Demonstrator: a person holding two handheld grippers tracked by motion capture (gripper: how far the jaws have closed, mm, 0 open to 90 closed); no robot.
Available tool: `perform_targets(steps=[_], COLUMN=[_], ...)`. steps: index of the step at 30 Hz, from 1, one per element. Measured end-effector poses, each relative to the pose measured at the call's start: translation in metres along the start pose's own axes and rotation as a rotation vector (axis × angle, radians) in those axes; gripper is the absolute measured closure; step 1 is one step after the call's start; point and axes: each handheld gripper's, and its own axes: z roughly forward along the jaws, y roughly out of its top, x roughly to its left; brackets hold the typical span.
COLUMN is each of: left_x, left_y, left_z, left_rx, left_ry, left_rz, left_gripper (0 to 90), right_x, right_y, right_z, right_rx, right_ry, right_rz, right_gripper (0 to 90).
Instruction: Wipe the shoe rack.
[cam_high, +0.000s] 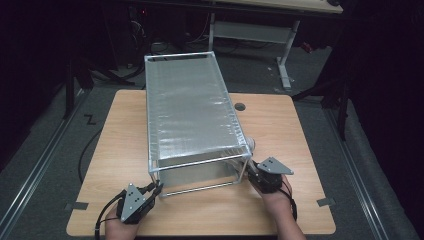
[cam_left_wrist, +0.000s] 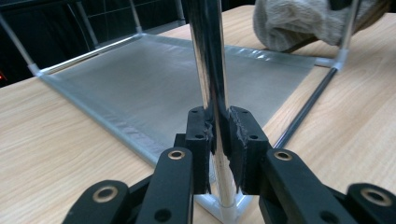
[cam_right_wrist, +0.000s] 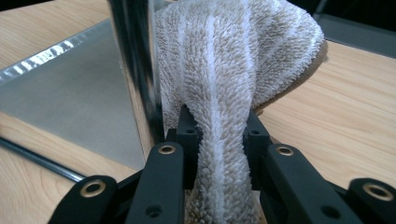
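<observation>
Left gripper (cam_left_wrist: 218, 140) clamped on the rack's (cam_high: 192, 107) polished upright post (cam_left_wrist: 210, 70) at its near-left corner; right gripper (cam_right_wrist: 218, 135) clamped on a ribbed terry towel (cam_right_wrist: 233, 60) beside the near-right post.

Towel (cam_right_wrist: 233, 60) top cut off by right gripper view's upper edge; in high view mostly hidden behind rack (cam_high: 192, 107) corner post. Rack post (cam_left_wrist: 210, 60) top cut off in left gripper view. Forearms cut off at high view's bottom edge.
</observation>
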Motion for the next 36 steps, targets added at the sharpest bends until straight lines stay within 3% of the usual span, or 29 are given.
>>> perform_targets(steps=[9,19,24,28,31,36], left_x=[0.003,0.003,0.004,0.003,0.003,0.003], left_y=[0.007,0.011,0.012,0.011,0.011,0.011], left_z=[0.022,0.035,0.037,0.037,0.037,0.036], left_rx=[-0.012,-0.019,-0.022,-0.023,-0.023,-0.019], left_ry=[-0.051,-0.07,-0.072,-0.072,-0.07,-0.065], left_rz=[-0.01,-0.008,-0.002,0.002,0.004,0.007], left_gripper=[79.0,79.0,79.0,79.0,78.9,78.8], right_x=[-0.003,-0.003,-0.002,-0.005,0.0,0.017], right_y=[-0.015,-0.022,-0.019,-0.009,-0.003,-0.005], right_z=[-0.03,-0.048,-0.057,-0.075,-0.086,-0.08], right_rx=[0.004,0.008,0.012,-0.055,-0.085,-0.03], right_ry=[-0.055,-0.09,-0.186,-0.254,-0.243,-0.207], right_rz=[0.01,0.015,0.022,0.047,0.013,-0.076], right_gripper=[74.8,74.6,74.1,74.0,74.1,74.1])
